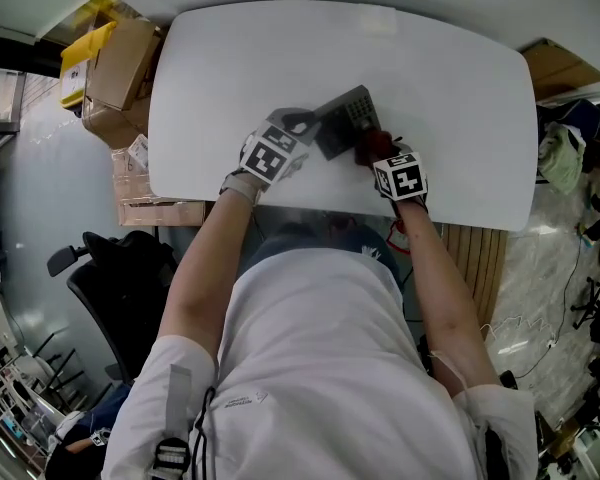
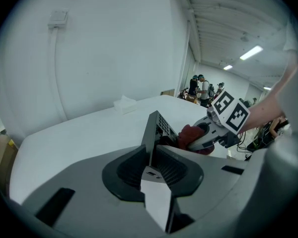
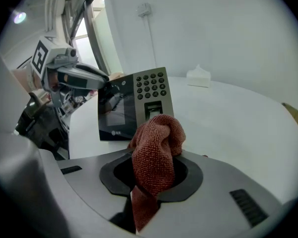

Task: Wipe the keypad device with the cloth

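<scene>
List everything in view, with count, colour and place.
keypad device: one, dark grey, upright over the table, one edge in the left gripper
cloth: one, reddish brown, bunched in the right gripper, by the device's front
table: one, white, under both grippers
small box: one, white, far side of the table
cardboard boxes: several, brown, beside the table's left end
office chair: one, black, on the floor at left
left gripper: grey, shut on the device's edge
right gripper: grey, shut on the cloth
</scene>
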Motion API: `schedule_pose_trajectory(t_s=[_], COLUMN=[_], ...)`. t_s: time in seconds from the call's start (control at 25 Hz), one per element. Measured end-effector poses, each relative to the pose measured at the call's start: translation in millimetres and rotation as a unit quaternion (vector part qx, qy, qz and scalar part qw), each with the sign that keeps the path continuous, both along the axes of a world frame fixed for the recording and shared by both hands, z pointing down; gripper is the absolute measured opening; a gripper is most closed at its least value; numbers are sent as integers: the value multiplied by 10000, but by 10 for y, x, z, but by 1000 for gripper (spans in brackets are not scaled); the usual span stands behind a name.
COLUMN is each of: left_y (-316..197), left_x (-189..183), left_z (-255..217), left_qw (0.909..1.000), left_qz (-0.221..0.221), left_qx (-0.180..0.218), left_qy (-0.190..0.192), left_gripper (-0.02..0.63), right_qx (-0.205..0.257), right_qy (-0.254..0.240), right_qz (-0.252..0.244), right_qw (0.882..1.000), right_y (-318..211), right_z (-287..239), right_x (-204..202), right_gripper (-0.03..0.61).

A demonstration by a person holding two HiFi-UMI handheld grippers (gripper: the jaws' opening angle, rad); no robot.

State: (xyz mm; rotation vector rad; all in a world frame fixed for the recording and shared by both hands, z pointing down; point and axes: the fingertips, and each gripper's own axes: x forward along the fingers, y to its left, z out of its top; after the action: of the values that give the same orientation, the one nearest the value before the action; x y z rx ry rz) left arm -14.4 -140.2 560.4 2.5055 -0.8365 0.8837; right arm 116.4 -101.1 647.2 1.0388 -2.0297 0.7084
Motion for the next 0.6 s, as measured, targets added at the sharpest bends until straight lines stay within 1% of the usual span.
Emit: schedule_pose_trajectory(t_s=[0.12,0.36,0.6], left_y=[-5,6,-2], left_x=[13,18,23], left_z=[-5,-8,-7], left_qw=[10000,10000,9999], left_qz=[-27,-67,-97], left_qx=[-32,52,9], left_qy=[40,47,87], left_gripper=[57,58,58], right_qx=[77,691,844], right_qy=[-163,-382,-452], right_qz=[46,-189,-432], right_qw=[9998,9967,9945], right_y=[-62,-404,-678], right_z=[-154,-701,-947], right_x=[9,-182,-387], right_gripper=[91,91,91])
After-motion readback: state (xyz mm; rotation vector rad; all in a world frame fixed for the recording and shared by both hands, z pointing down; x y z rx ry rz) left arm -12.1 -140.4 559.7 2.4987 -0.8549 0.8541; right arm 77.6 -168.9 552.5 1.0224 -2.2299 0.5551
